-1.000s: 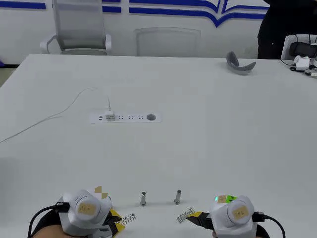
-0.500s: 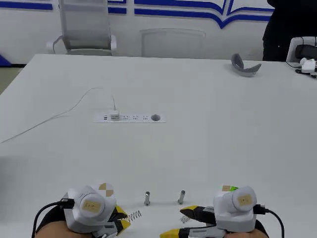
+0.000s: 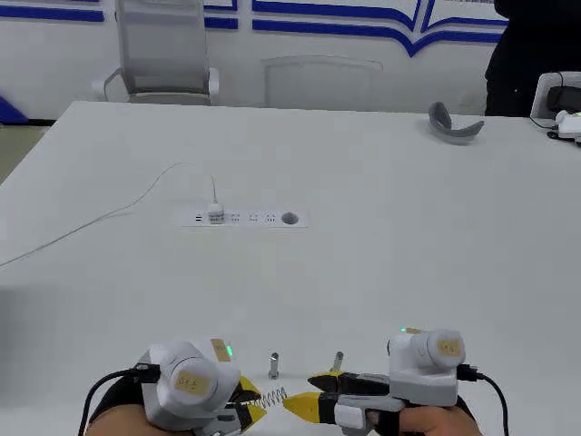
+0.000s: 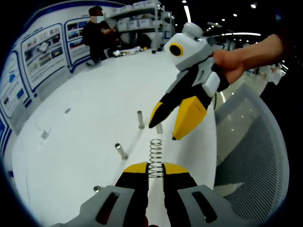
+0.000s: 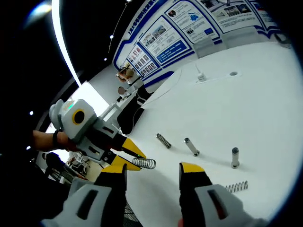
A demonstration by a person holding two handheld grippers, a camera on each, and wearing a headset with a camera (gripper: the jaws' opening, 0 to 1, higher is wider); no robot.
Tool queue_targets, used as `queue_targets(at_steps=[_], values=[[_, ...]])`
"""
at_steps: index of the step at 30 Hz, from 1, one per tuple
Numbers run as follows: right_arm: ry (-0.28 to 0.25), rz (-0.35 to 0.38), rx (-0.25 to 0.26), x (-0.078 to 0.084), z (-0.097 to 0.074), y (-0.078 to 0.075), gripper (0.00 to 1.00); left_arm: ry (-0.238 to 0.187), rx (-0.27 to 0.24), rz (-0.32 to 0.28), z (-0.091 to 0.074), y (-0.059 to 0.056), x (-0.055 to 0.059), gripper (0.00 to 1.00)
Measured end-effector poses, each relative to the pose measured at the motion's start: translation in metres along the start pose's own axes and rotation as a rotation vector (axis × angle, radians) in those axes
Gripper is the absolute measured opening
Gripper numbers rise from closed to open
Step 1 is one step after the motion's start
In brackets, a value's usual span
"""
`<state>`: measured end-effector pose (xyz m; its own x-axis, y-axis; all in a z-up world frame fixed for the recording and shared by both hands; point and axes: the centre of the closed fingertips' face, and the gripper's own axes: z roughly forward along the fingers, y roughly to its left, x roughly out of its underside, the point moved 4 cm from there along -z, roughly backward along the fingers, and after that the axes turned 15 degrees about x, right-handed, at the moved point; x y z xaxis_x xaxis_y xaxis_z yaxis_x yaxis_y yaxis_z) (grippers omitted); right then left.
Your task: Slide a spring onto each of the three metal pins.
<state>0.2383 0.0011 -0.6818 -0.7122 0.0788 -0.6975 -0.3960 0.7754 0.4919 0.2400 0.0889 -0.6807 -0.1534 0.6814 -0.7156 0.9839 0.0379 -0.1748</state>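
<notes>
My left gripper (image 4: 150, 169) is shut on the near end of a small wire spring (image 4: 155, 155), which sticks out ahead of its yellow tips. In the head view the left gripper (image 3: 255, 401) holds that spring (image 3: 273, 397) low over the white table, just in front of two upright metal pins (image 3: 274, 365) (image 3: 338, 361). My right gripper (image 3: 300, 396) points left at the spring's free end with its jaws open. In the right gripper view my right gripper (image 5: 152, 169) faces the held spring (image 5: 145, 163). Two loose springs (image 5: 163, 140) (image 5: 236, 186) lie by the pins (image 5: 191, 146) (image 5: 235, 157).
A white power strip (image 3: 238, 218) with a plugged charger and trailing cable lies mid-table. A grey curved object (image 3: 454, 123) rests at the far right. Chairs (image 3: 163, 50) stand behind the table's far edge. A person (image 4: 97, 33) stands beyond it.
The right gripper has opened, left its spring on the table and swung left toward the left gripper. The left gripper has carried its spring to the right, in front of the pins.
</notes>
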Motion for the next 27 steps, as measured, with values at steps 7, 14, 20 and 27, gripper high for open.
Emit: queue_targets(at_steps=[7,14,20,27], values=[[0.005,0.064,-0.052,-0.002,0.004,0.006,0.33,-0.014,0.011,0.033,0.000,-0.005,-0.014,0.11],[-0.011,0.094,-0.091,-0.005,0.002,0.013,0.19,-0.018,0.018,0.056,-0.001,-0.008,-0.020,0.11],[0.000,0.104,-0.111,-0.004,0.000,0.015,0.15,-0.015,0.025,0.062,-0.001,-0.008,-0.020,0.10],[-0.007,0.097,-0.128,-0.011,-0.005,0.018,0.12,-0.028,0.039,0.060,0.000,-0.007,-0.023,0.10]])
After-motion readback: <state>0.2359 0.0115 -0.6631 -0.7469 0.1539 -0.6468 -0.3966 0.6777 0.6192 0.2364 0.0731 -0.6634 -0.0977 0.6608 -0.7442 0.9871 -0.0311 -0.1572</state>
